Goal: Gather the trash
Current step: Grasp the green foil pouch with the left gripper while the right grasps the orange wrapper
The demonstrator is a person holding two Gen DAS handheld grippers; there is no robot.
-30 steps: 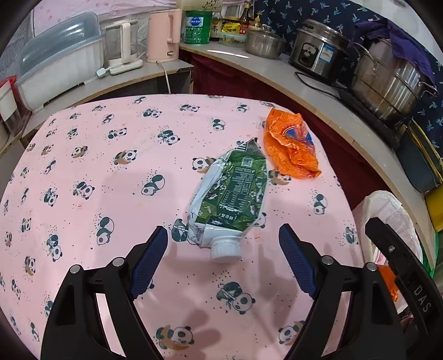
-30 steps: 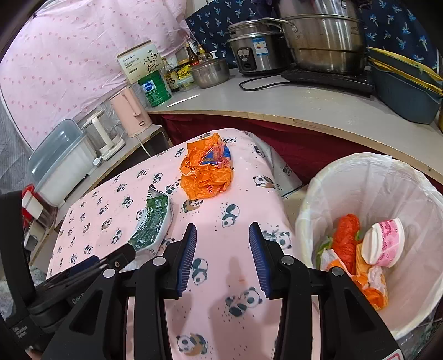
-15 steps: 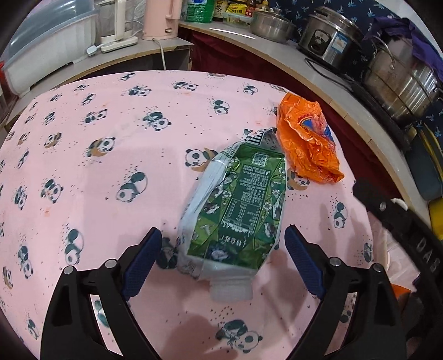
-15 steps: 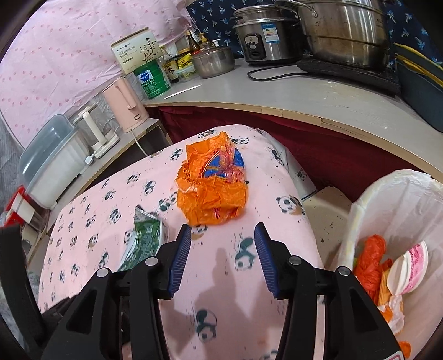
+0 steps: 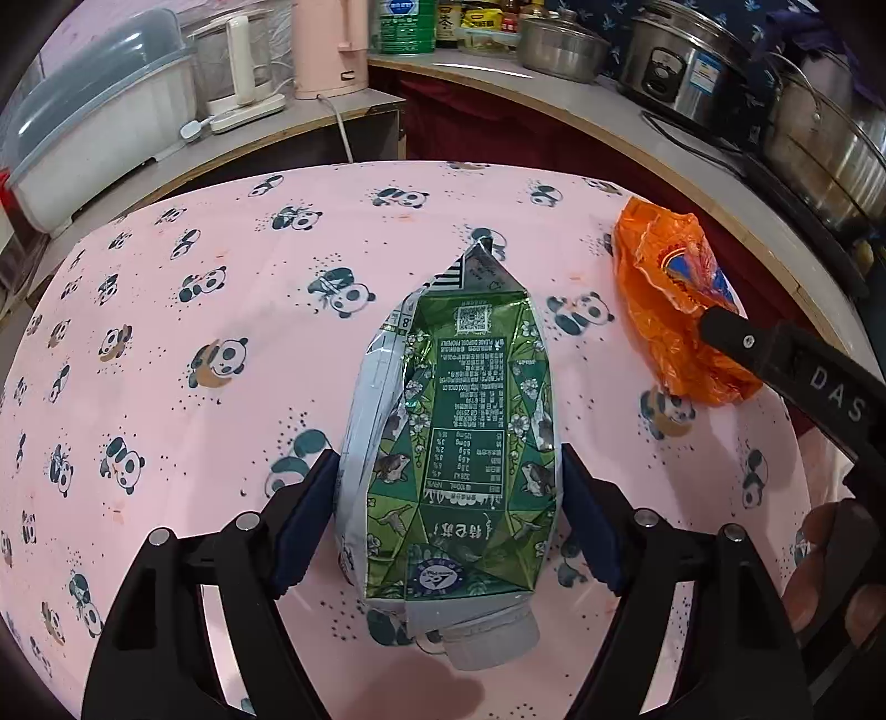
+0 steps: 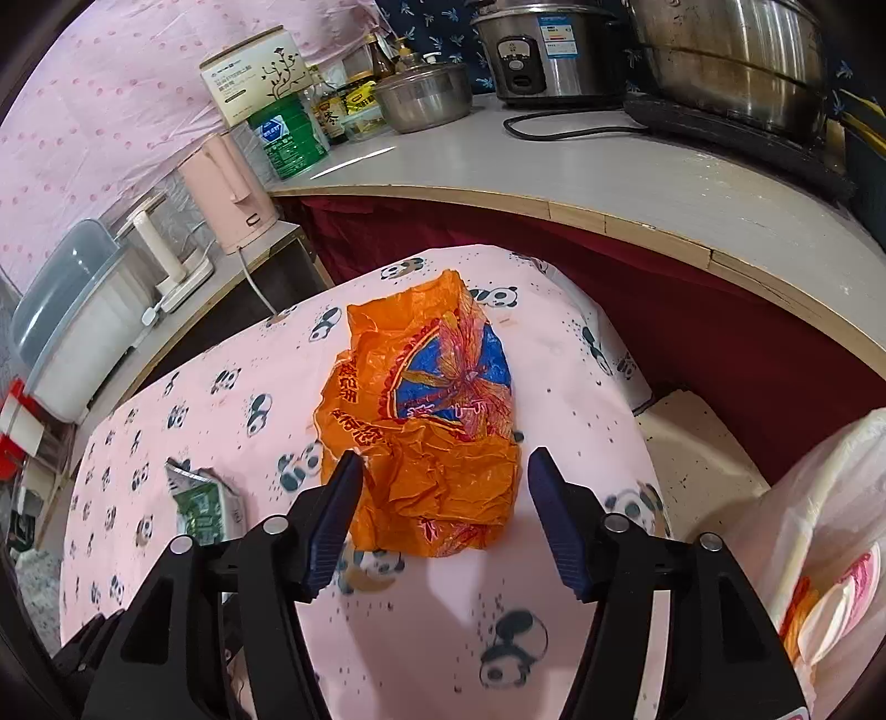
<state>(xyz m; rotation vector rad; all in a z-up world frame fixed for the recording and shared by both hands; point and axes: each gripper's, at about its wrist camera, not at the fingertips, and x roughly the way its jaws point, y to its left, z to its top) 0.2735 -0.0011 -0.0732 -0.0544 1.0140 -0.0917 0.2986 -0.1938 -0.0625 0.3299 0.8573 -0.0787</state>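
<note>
Tilted steeply down over the panda-print table (image 5: 232, 266), my left gripper (image 5: 448, 520) closes its fingers around the flattened green carton (image 5: 470, 443), not visibly pinching, while my right gripper (image 6: 440, 520) spreads astride the crumpled orange bag (image 6: 432, 421).

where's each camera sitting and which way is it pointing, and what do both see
Left wrist: rides the left gripper, angled down at the table; its jaws are closing around the flattened green carton. The other gripper's black arm and some fingers show at right.
Right wrist: rides the right gripper, angled down at the orange bag, which lies between its opening jaws; trash bin at right.
Shared: carton, orange bag, panda tablecloth, pink kettle, rice cooker.
</note>
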